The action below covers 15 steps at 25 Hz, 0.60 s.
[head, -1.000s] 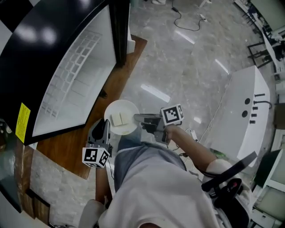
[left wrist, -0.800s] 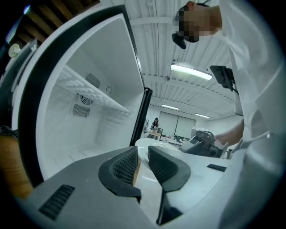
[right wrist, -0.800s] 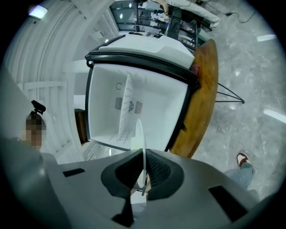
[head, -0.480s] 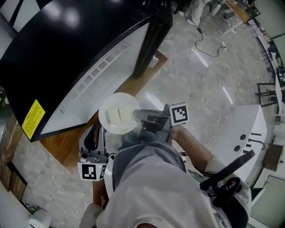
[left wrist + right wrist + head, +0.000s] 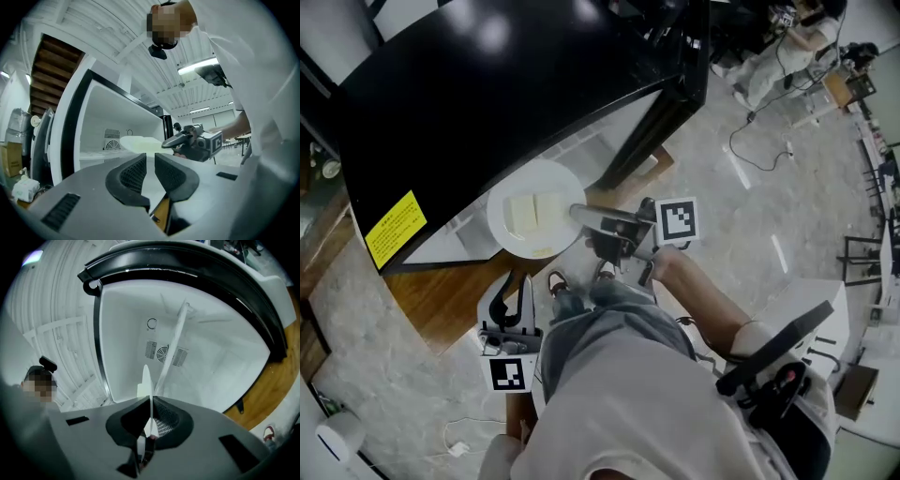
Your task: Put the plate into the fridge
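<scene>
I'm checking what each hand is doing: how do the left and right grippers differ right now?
The right gripper clamps the plate by its rim; the left gripper holds nothing, jaws slightly apart. The right reaches toward the fridge; the left hangs back near the person. Each carries a marker cube.

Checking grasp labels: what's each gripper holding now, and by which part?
Right gripper is shut on the white plate, pinching its rim. Left gripper holds nothing; its jaws stand slightly apart.
</scene>
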Available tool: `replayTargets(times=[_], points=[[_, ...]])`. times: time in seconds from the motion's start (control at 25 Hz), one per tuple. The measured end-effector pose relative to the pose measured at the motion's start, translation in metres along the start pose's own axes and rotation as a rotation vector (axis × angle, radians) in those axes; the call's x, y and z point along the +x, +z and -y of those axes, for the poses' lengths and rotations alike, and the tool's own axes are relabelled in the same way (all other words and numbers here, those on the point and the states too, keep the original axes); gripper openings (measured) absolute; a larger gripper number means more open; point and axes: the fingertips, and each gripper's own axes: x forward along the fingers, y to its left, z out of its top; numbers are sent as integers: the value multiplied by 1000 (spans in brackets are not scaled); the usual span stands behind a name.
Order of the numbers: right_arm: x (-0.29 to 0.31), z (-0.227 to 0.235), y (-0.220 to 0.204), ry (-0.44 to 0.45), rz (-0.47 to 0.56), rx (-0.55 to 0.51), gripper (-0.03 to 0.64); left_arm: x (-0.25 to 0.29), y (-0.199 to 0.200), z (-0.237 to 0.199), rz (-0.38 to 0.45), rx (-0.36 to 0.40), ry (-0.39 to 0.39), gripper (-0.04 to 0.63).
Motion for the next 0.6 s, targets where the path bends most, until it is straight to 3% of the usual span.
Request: replayTargets(times=[0.12,0.28,0.44,0.48,0.6], points=[[17,-5,12,-38,-22,-18,25,13,8,16,-4,53,-12,64],[54,2,33,-79,-24,33,25,45,18,-3,-59,186,19,64],[69,11,46,-93,-24,45,25,69,24,-26,-33,116,132,64],[69,11,49,-93,-25,57,25,74,27,-25,-44,145,141,63],[57,-1,57,-102,-22,95,25,88,42,-5,-106,327,132,61]])
